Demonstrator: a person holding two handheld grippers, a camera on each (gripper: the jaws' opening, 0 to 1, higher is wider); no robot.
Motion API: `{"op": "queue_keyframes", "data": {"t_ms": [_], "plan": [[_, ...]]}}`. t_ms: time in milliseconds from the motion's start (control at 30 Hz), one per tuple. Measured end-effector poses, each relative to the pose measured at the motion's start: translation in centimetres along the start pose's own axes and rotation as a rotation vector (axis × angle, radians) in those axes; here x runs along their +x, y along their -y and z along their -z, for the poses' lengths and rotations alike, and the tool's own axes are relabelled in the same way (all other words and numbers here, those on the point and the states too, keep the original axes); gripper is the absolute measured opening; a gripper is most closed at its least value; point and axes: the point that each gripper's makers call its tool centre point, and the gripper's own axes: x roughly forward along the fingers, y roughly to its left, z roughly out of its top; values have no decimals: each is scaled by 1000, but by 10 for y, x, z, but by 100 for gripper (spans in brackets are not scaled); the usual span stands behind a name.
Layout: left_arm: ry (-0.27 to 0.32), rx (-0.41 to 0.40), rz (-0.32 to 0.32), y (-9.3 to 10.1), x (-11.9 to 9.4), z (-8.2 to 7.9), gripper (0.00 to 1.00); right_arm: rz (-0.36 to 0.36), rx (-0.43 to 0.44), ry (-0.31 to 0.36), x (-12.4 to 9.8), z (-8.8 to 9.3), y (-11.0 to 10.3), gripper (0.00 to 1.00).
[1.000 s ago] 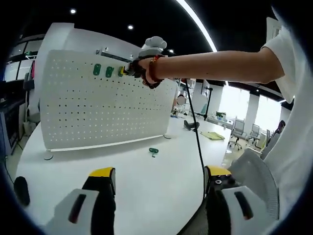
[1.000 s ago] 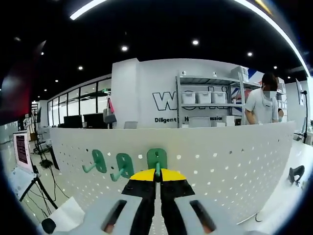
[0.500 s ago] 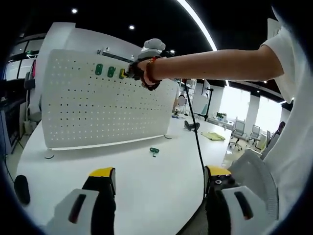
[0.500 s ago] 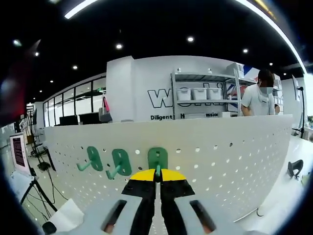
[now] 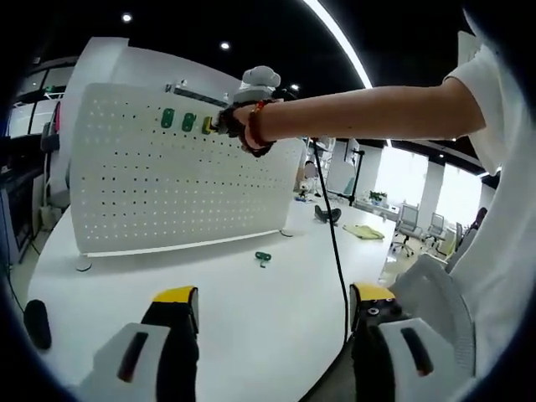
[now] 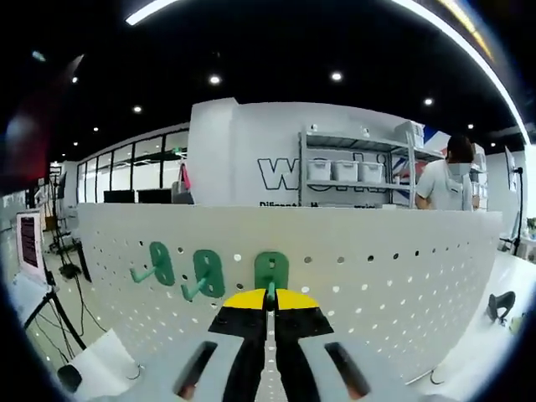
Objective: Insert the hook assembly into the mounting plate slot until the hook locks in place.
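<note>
Right gripper point(image 6: 268, 303) at the pegboard, jaws clamped on a green hook point(image 6: 270, 274).

Nearest in the left gripper view: left gripper point(image 5: 272, 306) with jaws wide apart over the white table point(image 5: 251, 310); farther on, a spare green hook point(image 5: 264, 259) lying on the table; beyond, upright white pegboard point(image 5: 167, 193) with the held hook pressed against its top row, beside two mounted green hooks point(image 6: 180, 270); shelving with bins point(image 6: 352, 172) far behind.

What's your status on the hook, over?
Right gripper shut on third green hook, pressed at the pegboard top row. Left gripper open, idle over table. Spare hook lies there. Nothing blocking.
</note>
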Motion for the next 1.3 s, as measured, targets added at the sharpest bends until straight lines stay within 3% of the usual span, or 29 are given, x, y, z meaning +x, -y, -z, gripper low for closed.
{"op": "queue_keyframes", "data": {"t_ms": [33,67,133,167,300,400,500,633,700,900,1300], "plan": [[-1,-2,0,0,0,0,75,0,15,-2,0,0,0,1],[-1,-1,-2,-1,-1,0,75,0,-24,-1,1,0,-1,1],[-2,2,-6,-2,-2,0,75,-9,-206,-23,3,2,-2,1],[-2,2,-8,-3,-3,-1,75,-7,-219,-14,2,1,-3,1],[-1,-6,-13,-4,-5,2,75,-22,-191,-16,0,1,-2,1],[-5,-7,-11,-3,-5,3,75,-4,-107,-7,-1,2,-2,1],[-3,-7,-9,-1,-4,2,75,-12,-223,3,1,1,-2,1],[1,-15,-10,0,-5,2,74,-20,-200,1,1,1,-2,1],[0,-14,-12,0,-5,1,74,-21,-246,-5,0,2,-2,1],[2,-5,-15,0,-4,-3,75,-55,-223,-24,-1,6,-3,2],[-2,18,-13,11,-2,-9,75,-100,-185,-38,-8,10,-3,14]]}}
